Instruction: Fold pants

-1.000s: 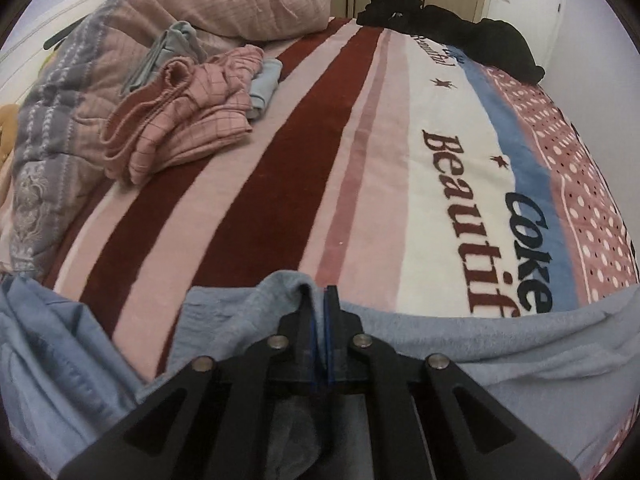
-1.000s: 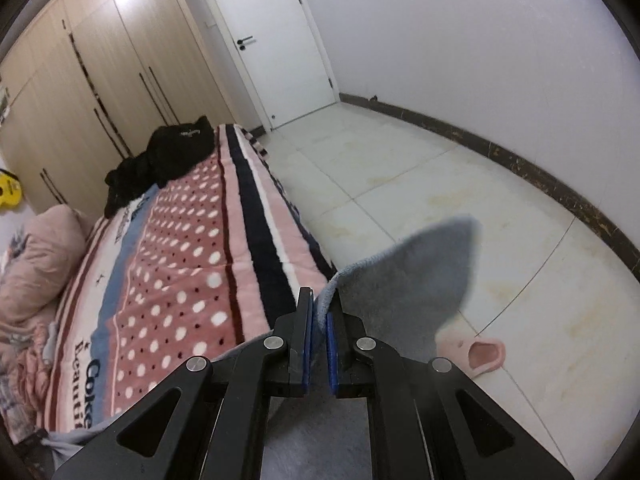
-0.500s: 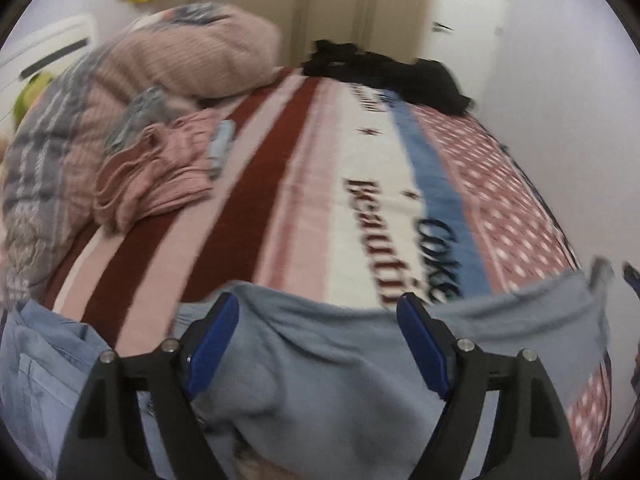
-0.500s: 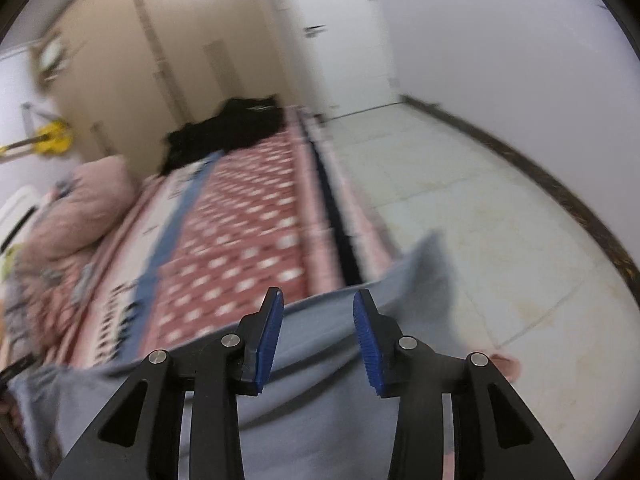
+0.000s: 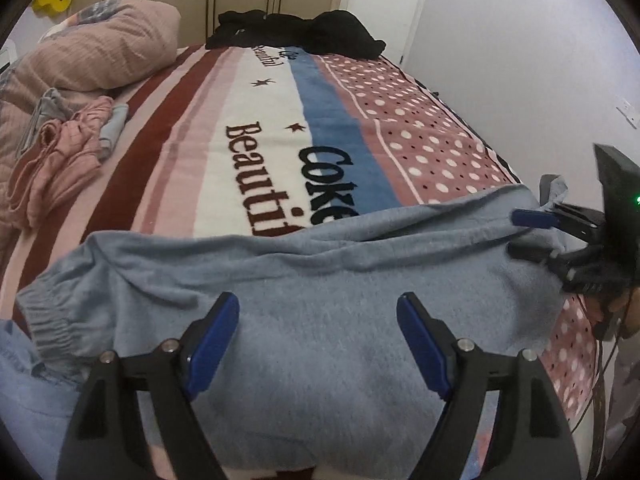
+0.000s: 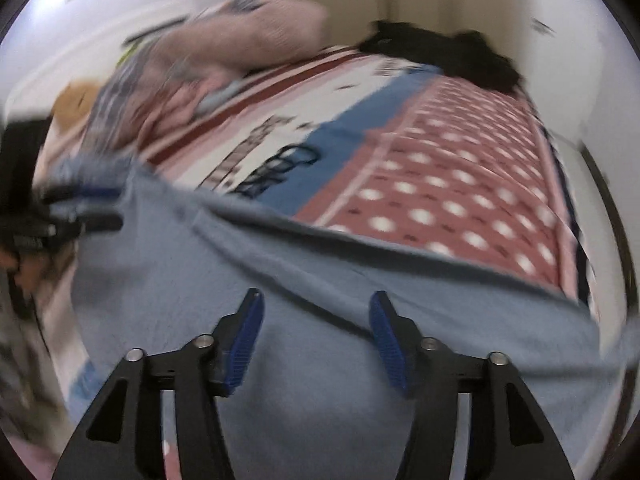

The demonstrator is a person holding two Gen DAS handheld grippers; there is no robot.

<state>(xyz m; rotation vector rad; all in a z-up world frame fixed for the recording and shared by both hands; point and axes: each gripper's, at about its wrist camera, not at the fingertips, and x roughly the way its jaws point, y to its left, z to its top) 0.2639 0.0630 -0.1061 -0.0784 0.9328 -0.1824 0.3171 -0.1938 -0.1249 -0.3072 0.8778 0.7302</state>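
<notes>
Left wrist view: a striped and dotted pink, white and blue blanket (image 5: 280, 128) covers the bed. The pale blue fleece pants (image 5: 320, 280) lie flat across the lower frame. The left gripper (image 5: 318, 346) hovers over them, jaws released, having just been opening, nothing between them. Black clothes (image 5: 296, 34) sit at the top, crumpled pink garments (image 5: 56, 160) at left. The right gripper (image 5: 532, 232) is cut off at the right edge.

Right wrist view: blurred. The right gripper (image 6: 316, 340) hangs over the pants (image 6: 320, 380), jaws released, just opening.

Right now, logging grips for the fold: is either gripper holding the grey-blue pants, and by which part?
Nothing is held. The left gripper and right gripper are both open above the grey-blue pants, which lie spread on the blanket.
</notes>
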